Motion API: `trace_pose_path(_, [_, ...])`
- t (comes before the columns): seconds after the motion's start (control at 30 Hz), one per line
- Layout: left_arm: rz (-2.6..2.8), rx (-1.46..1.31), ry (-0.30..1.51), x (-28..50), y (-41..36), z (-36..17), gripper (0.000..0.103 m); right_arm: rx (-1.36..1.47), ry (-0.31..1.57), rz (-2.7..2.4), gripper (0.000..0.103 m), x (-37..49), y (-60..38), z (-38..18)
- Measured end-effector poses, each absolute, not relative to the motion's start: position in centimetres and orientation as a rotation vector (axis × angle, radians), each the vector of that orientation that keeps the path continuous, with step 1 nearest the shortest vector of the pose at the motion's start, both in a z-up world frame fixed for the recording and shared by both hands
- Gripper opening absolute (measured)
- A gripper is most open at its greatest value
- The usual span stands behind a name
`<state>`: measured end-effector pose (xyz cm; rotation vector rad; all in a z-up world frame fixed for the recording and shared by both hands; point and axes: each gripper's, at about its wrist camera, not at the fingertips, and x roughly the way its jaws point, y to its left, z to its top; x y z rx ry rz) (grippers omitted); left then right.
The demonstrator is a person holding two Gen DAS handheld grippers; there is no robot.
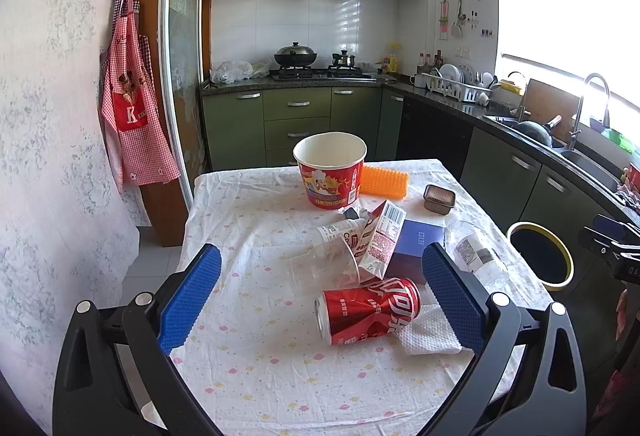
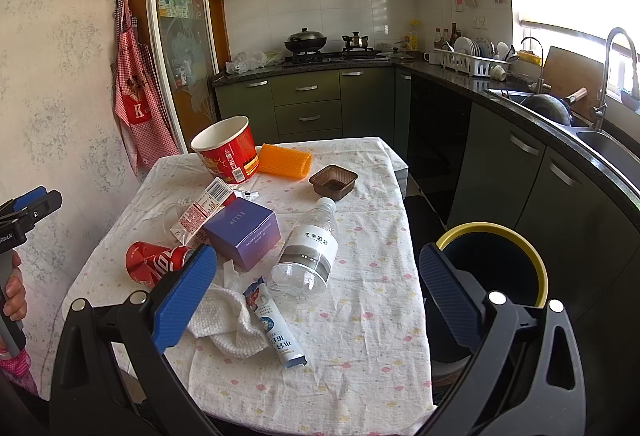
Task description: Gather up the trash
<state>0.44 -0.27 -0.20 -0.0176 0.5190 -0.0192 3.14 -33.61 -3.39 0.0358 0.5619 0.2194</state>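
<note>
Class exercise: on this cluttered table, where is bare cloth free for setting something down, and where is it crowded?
Free: the near edge of the tablecloth in front of the crushed red can, and the left strip beside the noodle cup. Crowded: the middle, where can, purple box, carton and water bottle bunch together.

The left hand-held gripper (image 1: 320, 288) hangs above the counter (image 1: 248, 364) with its two blue fingers (image 1: 191, 298) wide apart and nothing between them. A dented red can (image 1: 368, 310) lies on its side on the flowered cloth, touching a white paper towel (image 1: 430, 332). Behind it lie a clear plastic cup (image 1: 320, 268), a torn carton (image 1: 380, 238) and a blue box (image 1: 418, 244). A clear bottle (image 1: 476, 252) lies near the right edge. Farther back stands a red paper bucket (image 1: 330, 171), just beside an orange mesh sleeve (image 1: 384, 179) and near a brown tray (image 1: 439, 199). A yellow-rimmed bin (image 1: 560, 248) stands beside the counter.
</note>
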Motion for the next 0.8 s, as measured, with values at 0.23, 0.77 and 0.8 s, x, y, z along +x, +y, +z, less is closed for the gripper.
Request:
trace_pose_path(0.23, [-0.02,-0.018,0.517,0.3,-0.4,-0.2,0.099,0.036,0.562,0.22,0.097,3.2,-33.7,-3.5])
trace_pose_path(0.77, [-0.011,-0.051,0.583,7.5,2.8,-1.8,0.099,-0.076,0.659,0.276,0.097,8.8,-30.9,-2.4])
trace_pose_path(0.8, [-0.003,-0.065,0.598,8.8,3.5,-2.3,0.099,-0.089,0.677,0.287,0.097,10.1,-30.2,-2.0])
